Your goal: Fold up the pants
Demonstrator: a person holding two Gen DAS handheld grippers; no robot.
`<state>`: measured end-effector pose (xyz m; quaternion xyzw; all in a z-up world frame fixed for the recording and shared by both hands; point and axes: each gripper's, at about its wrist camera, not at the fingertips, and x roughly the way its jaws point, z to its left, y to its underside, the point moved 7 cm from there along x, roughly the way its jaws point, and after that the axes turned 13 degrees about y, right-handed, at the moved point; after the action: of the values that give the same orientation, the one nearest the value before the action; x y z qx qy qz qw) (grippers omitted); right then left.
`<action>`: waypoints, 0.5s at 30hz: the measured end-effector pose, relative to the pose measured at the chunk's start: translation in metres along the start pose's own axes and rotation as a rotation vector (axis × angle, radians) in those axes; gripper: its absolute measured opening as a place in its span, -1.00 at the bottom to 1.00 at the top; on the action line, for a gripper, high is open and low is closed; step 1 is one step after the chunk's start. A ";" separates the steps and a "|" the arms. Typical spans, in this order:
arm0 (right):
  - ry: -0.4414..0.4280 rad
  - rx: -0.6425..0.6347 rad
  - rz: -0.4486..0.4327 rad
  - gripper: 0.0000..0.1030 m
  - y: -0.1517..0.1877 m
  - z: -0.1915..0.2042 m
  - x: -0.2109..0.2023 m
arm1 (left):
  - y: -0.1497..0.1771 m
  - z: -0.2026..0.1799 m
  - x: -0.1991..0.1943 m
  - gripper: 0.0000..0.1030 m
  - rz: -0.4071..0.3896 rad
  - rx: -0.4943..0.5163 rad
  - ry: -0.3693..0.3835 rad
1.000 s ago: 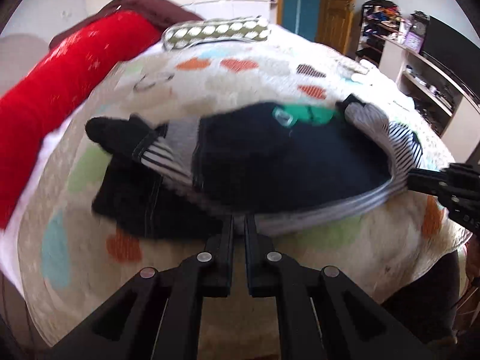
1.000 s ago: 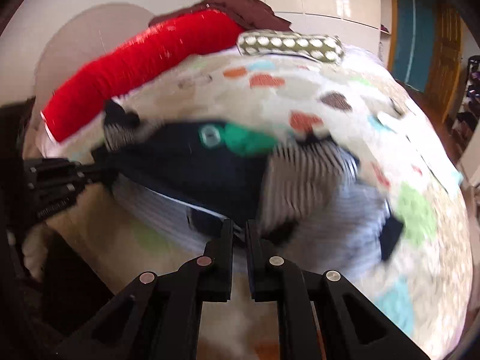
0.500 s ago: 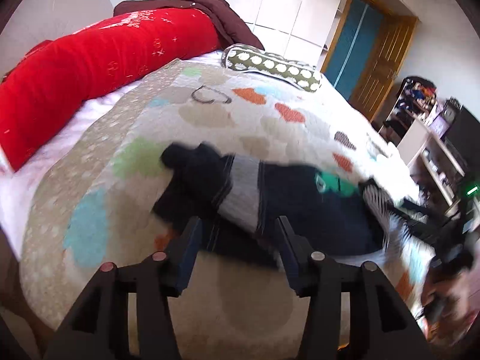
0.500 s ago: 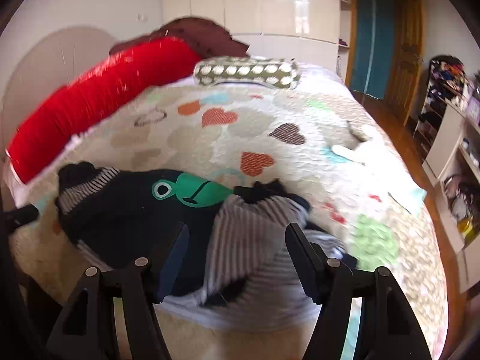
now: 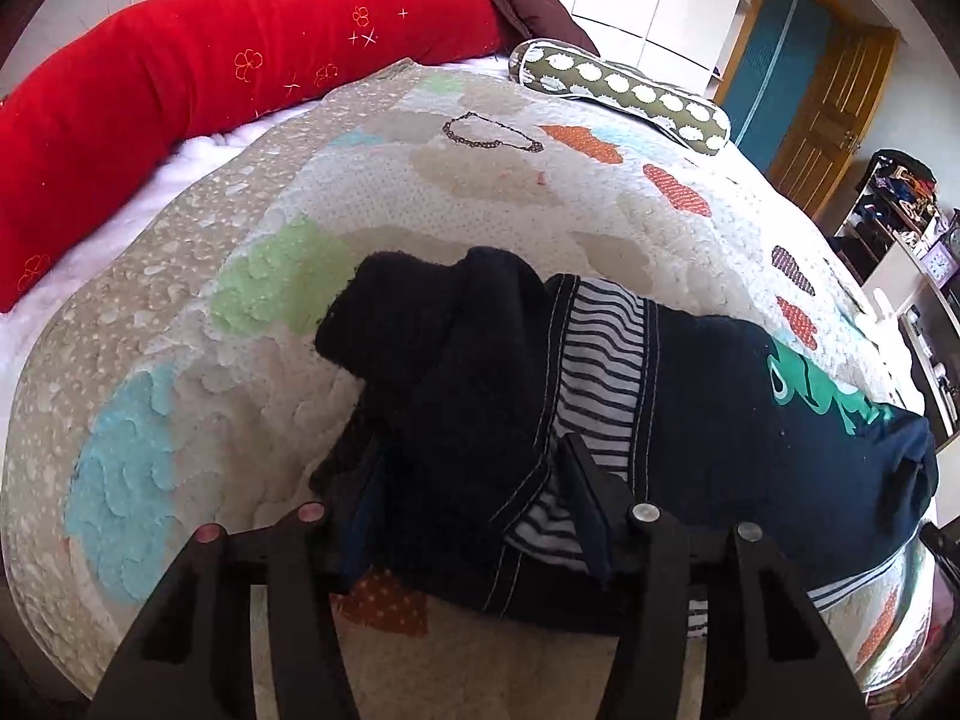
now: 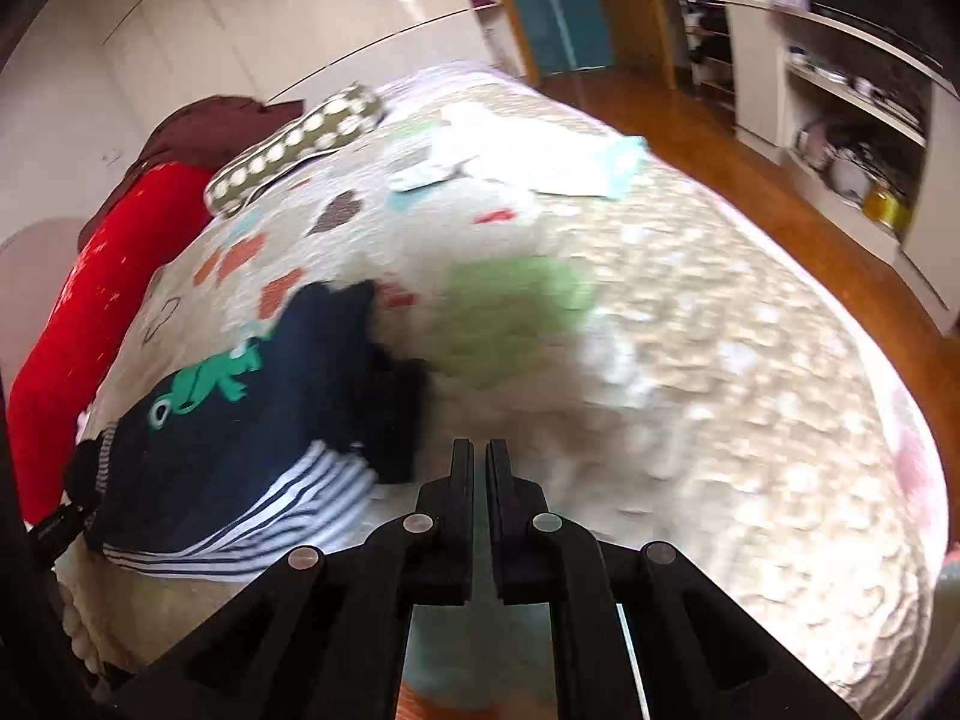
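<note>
The navy pants [image 5: 708, 420] with striped lining and a green frog patch lie folded on the quilted bed [image 5: 420, 192]. My left gripper [image 5: 474, 480] is open, its fingers [image 5: 585, 498] astride the pants' dark cuff end, which bunches between them. In the right wrist view the pants [image 6: 240, 438] lie at the left. My right gripper [image 6: 479, 462] is shut and empty, over bare quilt [image 6: 690, 390] to the right of the pants.
A long red pillow [image 5: 210, 60] and a dotted olive bolster [image 5: 624, 96] lie at the bed's far side. White and light-blue clothes [image 6: 540, 162] lie on the far corner. Shelves [image 6: 840, 90] and wooden floor [image 6: 780, 192] are to the right.
Both grippers let go of the pants, which dropped folded onto the bed. My left gripper moved down over the cuff end. My right gripper shut again and swung right, away from the pants.
</note>
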<state>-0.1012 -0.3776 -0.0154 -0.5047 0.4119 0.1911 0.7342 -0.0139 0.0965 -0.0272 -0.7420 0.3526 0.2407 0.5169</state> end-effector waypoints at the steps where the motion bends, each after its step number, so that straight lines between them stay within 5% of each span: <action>1: -0.015 0.042 -0.006 -0.89 0.001 -0.014 -0.006 | 0.000 0.000 -0.002 0.05 -0.001 -0.010 0.007; 3: -0.089 0.134 -0.020 -0.64 0.000 -0.033 -0.019 | -0.001 0.000 -0.008 0.05 -0.001 -0.048 0.035; 5: -0.161 0.174 -0.038 0.45 -0.004 -0.034 -0.027 | -0.003 0.000 -0.017 0.05 -0.008 -0.101 0.088; 10: -0.319 0.126 0.001 0.49 -0.014 0.023 -0.012 | -0.004 -0.004 -0.058 0.05 -0.072 -0.144 0.121; 15: -0.234 0.005 0.076 0.49 -0.008 0.074 0.032 | -0.006 -0.001 -0.087 0.05 -0.108 -0.135 0.070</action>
<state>-0.0463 -0.3188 -0.0248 -0.4613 0.3429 0.2755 0.7705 -0.0645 0.1211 0.0395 -0.8010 0.3129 0.2096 0.4653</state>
